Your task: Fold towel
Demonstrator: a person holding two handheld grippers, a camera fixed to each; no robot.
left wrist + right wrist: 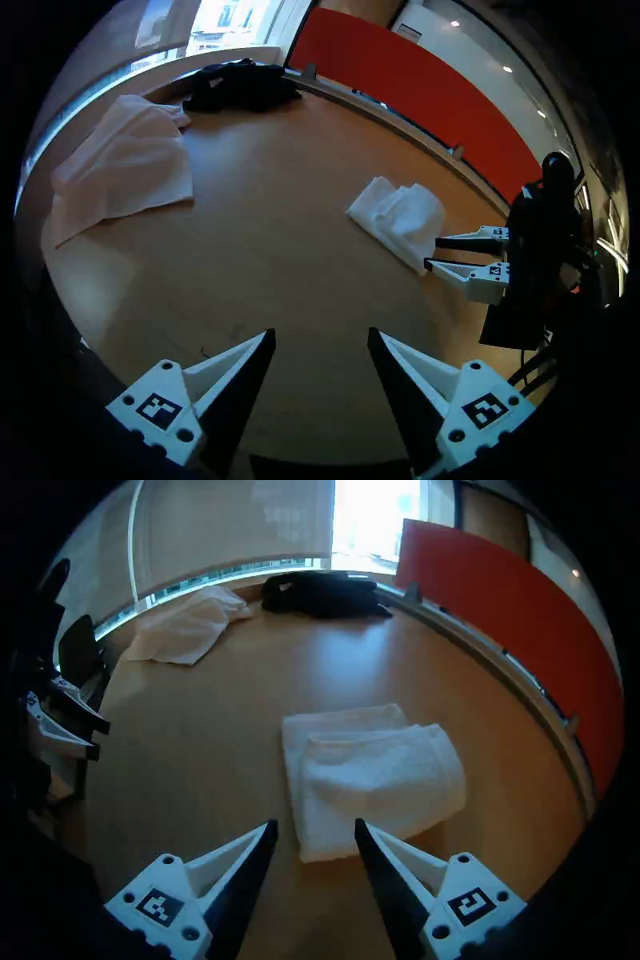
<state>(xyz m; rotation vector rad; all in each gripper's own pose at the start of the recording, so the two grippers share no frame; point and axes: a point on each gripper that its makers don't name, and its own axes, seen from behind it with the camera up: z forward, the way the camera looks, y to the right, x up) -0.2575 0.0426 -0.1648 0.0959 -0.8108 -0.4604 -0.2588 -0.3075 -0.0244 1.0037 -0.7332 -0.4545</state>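
Two fisheye views over a wooden table (272,240); a white towel (372,776) lies near the table's middle, already doubled into a thick, uneven rectangle, one layer stepped back from the other; the right gripper (315,824) is just at the towel's near edge, its fingers spread apart and holding nothing; the left gripper (320,334) is well apart from the towel over bare wood, fingers likewise spread and empty; a second white cloth (120,168) lies rumpled toward the window, with a black garment (236,84) beyond it, both well clear of the towel. The towel looks like terry: light, soft and limp, likely to sag and slump if lifted by one point; neither slippery nor fragile, and its pile should give the fingers good purchase. The best hold is probably a pinch through all layers at the two near corners, one gripper each, so the stack travels together; a hold on the top layer alone would probably peel the fold open.
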